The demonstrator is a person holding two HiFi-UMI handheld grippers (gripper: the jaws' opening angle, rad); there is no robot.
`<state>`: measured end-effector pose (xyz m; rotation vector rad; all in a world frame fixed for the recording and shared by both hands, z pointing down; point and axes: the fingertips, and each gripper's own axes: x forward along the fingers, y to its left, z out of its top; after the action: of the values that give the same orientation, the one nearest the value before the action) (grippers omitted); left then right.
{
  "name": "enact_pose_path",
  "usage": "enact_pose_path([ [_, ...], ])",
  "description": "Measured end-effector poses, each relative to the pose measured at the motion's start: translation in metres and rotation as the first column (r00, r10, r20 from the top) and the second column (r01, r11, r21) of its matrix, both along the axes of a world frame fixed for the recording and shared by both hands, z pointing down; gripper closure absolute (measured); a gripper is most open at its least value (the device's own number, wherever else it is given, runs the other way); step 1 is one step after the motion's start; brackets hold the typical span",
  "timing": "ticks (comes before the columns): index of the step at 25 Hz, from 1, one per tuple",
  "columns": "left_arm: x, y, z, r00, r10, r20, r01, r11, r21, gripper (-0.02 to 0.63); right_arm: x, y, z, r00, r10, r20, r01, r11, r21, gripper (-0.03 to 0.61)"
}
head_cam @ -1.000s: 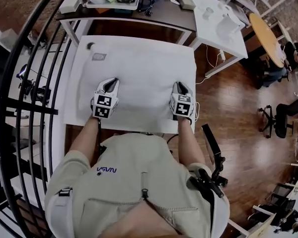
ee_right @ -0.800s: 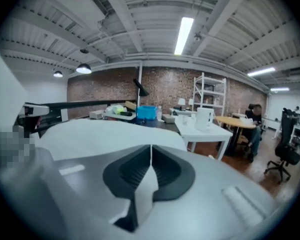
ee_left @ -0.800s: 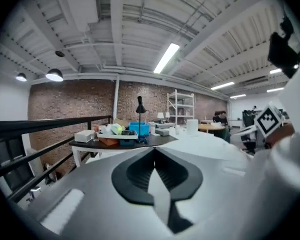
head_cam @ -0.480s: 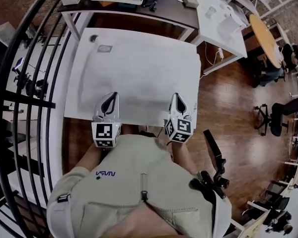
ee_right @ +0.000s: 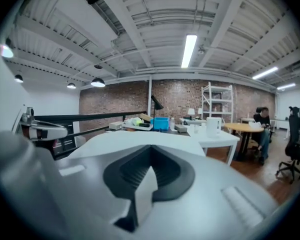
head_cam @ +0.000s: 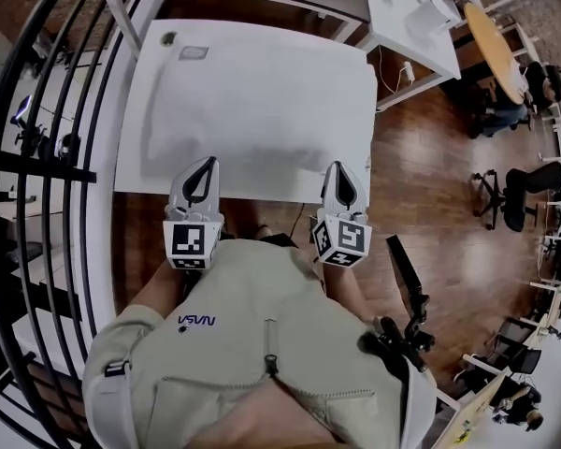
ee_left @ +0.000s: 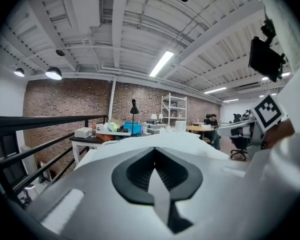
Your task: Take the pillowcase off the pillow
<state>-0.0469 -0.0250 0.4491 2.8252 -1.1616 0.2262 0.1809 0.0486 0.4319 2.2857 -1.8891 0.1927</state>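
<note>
Filled white pillowcase [head_cam: 262,92] lying flat across the white tabletop [head_cam: 131,143], left tongs [head_cam: 208,163] and right tongs [head_cam: 340,167] at tabletop's near edge, well apart, each clenched on a pinch of pillowcase's near hem

Open-plan office loft, brick wall [ee_right: 170,98], swivel chair [ee_right: 294,154], desk [ee_right: 216,136], metal shelving [ee_right: 216,102], strip light [ee_right: 189,49]

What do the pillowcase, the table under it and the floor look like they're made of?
Pillowcase: white cloth, probably cotton or a blend; matte, with soft creases and shading. Table: smooth white top, likely laminate or painted board; flat with a crisp, hard edge. Floor: wood or wood-look planks with a glossy finish; brown plank lines and bright reflections.
</note>
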Motion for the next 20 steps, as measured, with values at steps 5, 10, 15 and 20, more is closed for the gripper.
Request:
enact_pose_path([
  [5,0.004,0.024,-0.009,0.998,-0.055,-0.033,0.056,0.998,0.009,0.607,0.001,0.014,-0.003,0.999,-0.048,0.011,0.048,0.998,0.039,0.575],
  [10,0.027,0.062,-0.027,0.994,-0.104,-0.038,0.106,0.992,0.060,0.607,0.008,0.051,-0.002,0.992,-0.126,0.022,0.125,0.991,0.051,0.575],
  [15,0.041,0.118,-0.024,0.990,-0.140,-0.002,0.140,0.988,0.065,0.607,0.004,0.081,0.004,0.975,-0.217,0.045,0.213,0.974,0.073,0.575],
  [20,0.024,0.134,-0.024,0.985,-0.174,0.006,0.174,0.983,0.060,0.607,-0.001,0.091,-0.016,0.975,-0.219,0.028,0.214,0.969,0.127,0.575],
])
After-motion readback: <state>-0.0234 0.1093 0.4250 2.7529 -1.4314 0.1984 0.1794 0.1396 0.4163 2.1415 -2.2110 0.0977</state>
